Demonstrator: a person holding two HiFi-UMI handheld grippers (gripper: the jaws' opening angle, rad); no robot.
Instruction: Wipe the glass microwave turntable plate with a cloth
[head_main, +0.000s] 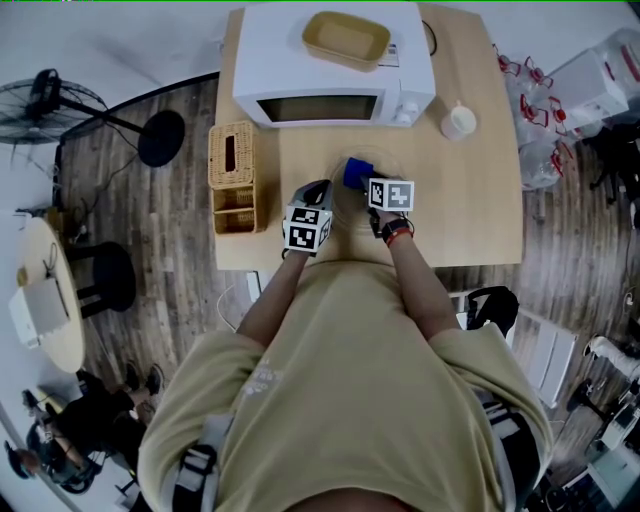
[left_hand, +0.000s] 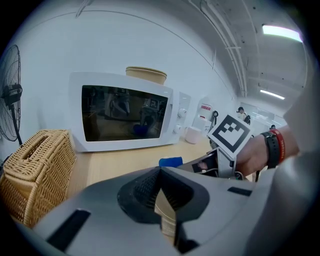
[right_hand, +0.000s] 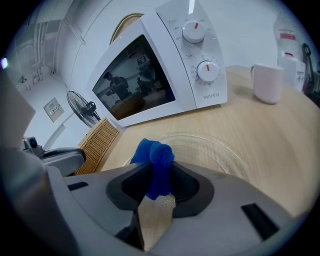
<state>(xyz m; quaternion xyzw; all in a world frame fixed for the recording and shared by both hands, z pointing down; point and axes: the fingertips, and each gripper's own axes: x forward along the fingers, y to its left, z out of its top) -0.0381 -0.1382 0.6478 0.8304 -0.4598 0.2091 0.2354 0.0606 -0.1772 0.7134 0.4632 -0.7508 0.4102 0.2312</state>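
On the bench (head_main: 480, 215) in front of you, the only print you can read is "WAHIN", set under the two knobs of the white microwave (right_hand: 165, 70). Labels on the bottles behind the mug are too small to make out.

Your right gripper (right_hand: 157, 187) has its fingers (right_hand: 186, 187) clamped on the blue cloth (right_hand: 156, 162), which bunches up out of them. It hangs over the near rim of the glass turntable plate (right_hand: 215, 150); whether cloth and glass touch cannot be told. The plate lies flat on the bench, just in front of the microwave door and well left of the mug.

Your left gripper (left_hand: 161, 187) has its fingers (left_hand: 140, 191) pressed together with nothing between them (only a pale sliver shows below the pads). It sits just beside the right gripper, on the basket side.

By count:
- one microwave
- one tan tray (head_main: 346, 38), on the microwave's top
- one white mug (right_hand: 267, 82), right of the microwave
- one wicker box (left_hand: 35, 175), at the bench's left edge
- one standing fan (right_hand: 85, 112), off the bench
- one cloth
- one glass plate
- two grippers, each with its marker cube
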